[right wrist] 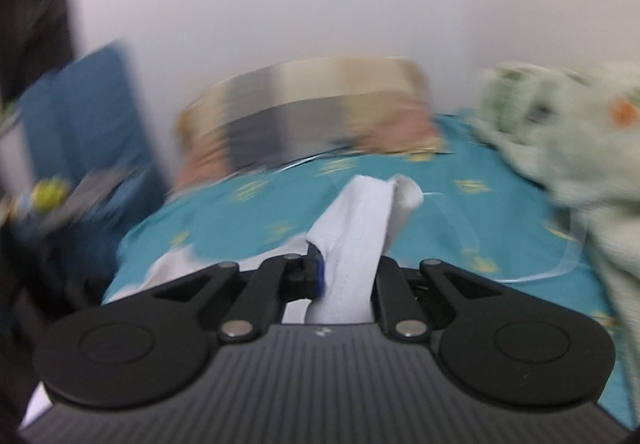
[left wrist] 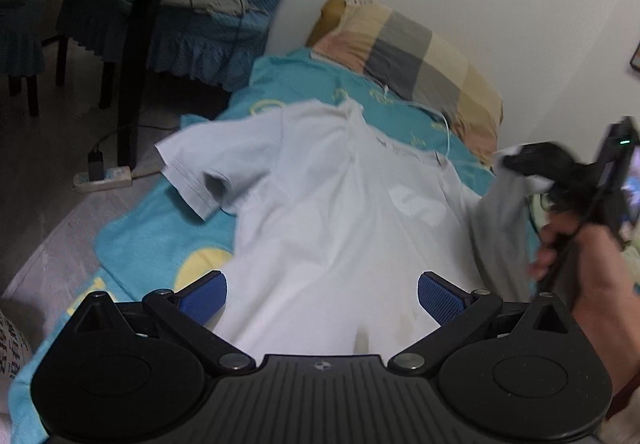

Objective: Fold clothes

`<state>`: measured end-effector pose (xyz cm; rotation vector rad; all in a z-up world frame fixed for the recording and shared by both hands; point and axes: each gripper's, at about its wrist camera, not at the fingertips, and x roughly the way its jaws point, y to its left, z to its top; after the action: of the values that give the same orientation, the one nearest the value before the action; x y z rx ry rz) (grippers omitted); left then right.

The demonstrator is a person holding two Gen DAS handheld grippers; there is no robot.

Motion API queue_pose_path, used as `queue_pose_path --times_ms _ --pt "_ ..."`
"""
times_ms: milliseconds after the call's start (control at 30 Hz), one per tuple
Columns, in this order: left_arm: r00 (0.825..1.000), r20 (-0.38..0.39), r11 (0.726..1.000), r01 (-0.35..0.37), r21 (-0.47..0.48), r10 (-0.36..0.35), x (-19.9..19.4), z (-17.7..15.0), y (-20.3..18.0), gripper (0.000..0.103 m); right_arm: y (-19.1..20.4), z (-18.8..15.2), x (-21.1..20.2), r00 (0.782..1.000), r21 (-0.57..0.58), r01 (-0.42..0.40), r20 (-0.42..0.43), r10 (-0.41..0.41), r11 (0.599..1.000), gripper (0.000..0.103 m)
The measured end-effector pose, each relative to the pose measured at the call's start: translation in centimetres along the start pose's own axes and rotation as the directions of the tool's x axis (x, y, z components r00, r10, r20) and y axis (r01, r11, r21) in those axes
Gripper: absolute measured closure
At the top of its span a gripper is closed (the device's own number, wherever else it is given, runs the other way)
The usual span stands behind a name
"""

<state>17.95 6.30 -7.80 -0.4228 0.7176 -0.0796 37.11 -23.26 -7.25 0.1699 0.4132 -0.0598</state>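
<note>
One white short-sleeved T-shirt [left wrist: 332, 204] lies spread on the bed [left wrist: 160, 240], on a teal sheet printed with yellow motifs. Its long axis runs from the hem, just beneath the left gripper [left wrist: 322, 298], up to the neckline, which points toward the single checked pillow [left wrist: 416, 56] at the head of the bed by the white wall. The fabric looks soft and smooth, with shallow creases and a pale printed mark on the chest. One sleeve lies flat toward the bed's left edge, its hem stitched in a double row.

The left gripper hangs over the hem with its two blue ribbed pads [left wrist: 438, 298] spread wide apart, holding nothing.

The other sleeve is lifted off the sheet toward the bed's right edge, bunched in the right gripper [right wrist: 346, 276], whose black fingers are closed tight on that fold of white cloth; the person's right hand [left wrist: 580, 252] grips its handle. The right wrist view is smeared by blur.

A crumpled pale green blanket [right wrist: 568, 148] sits at the bed's right side. A thin white cable [left wrist: 444, 120] trails across the sheet near the pillow. On the floor lies one white power strip [left wrist: 102, 178], beside dark chair legs.
</note>
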Motion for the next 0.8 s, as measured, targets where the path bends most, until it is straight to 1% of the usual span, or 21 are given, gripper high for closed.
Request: queue_pose_path --times_ms 33,100,133,200,267,300,333,367,400,500,567,700,800 --pt "1.000 0.012 1.000 -0.005 -0.006 0.006 -0.2 0.1 0.4 0.000 1.9 -1.0 0.5 0.999 -0.019 -0.044 -0.029 0.043 0.999 0.092" --pt "1.000 0.017 1.000 -0.024 -0.020 0.024 -0.3 0.3 1.1 0.000 4.5 -3.4 1.9 0.988 -0.004 -0.114 -0.106 0.113 0.993 0.092" --pt "1.000 0.011 0.999 -0.024 -0.028 0.024 -0.2 0.3 1.4 0.000 5.5 -4.9 2.5 0.982 -0.007 -0.128 -0.141 0.126 0.992 0.092" --pt "1.000 0.005 0.999 -0.023 -0.042 0.023 -0.1 0.5 2.0 0.000 6.9 -7.2 3.3 0.976 -0.047 -0.128 -0.183 0.117 0.991 0.091" --pt "1.000 0.007 0.999 -0.019 -0.050 0.019 0.1 0.5 2.4 0.000 7.5 -8.6 3.3 0.971 -0.068 -0.131 -0.211 0.114 0.989 0.085" --pt "1.000 0.007 0.999 -0.017 -0.052 0.017 0.3 0.5 2.4 0.000 7.3 -8.8 3.4 0.965 -0.060 -0.149 -0.225 0.132 0.987 0.072" --pt "1.000 0.004 0.999 -0.013 -0.053 0.013 0.4 0.5 2.4 0.000 7.0 -8.9 3.3 0.959 -0.049 -0.174 -0.234 0.158 0.984 0.048" --pt "1.000 -0.001 0.999 -0.008 -0.053 0.008 0.6 0.5 2.4 0.000 6.8 -8.8 2.9 0.954 -0.040 -0.201 -0.234 0.187 0.979 0.036" --pt "1.000 -0.006 0.999 -0.004 -0.053 0.003 0.8 0.5 2.4 0.000 6.5 -8.5 2.4 0.950 -0.037 -0.222 -0.234 0.208 0.974 0.018" --pt "1.000 -0.009 0.999 0.002 -0.041 -0.003 1.1 0.3 2.1 0.000 5.7 -7.4 0.4 0.933 -0.029 -0.275 -0.249 0.260 0.961 0.018" --pt "1.000 -0.008 1.000 0.004 -0.029 -0.004 1.1 0.2 1.7 0.000 5.1 -6.6 -1.6 0.927 -0.015 -0.291 -0.254 0.277 0.957 0.018" --pt "1.000 0.003 1.000 0.003 0.014 -0.003 0.6 -0.1 0.8 0.000 2.8 -4.8 -6.6 0.930 0.011 -0.281 -0.245 0.275 0.960 0.018" --pt "1.000 0.003 0.999 0.001 0.047 -0.001 0.3 -0.5 0.1 0.000 1.4 -4.0 -11.2 0.937 0.018 -0.245 -0.252 0.242 0.969 0.018"
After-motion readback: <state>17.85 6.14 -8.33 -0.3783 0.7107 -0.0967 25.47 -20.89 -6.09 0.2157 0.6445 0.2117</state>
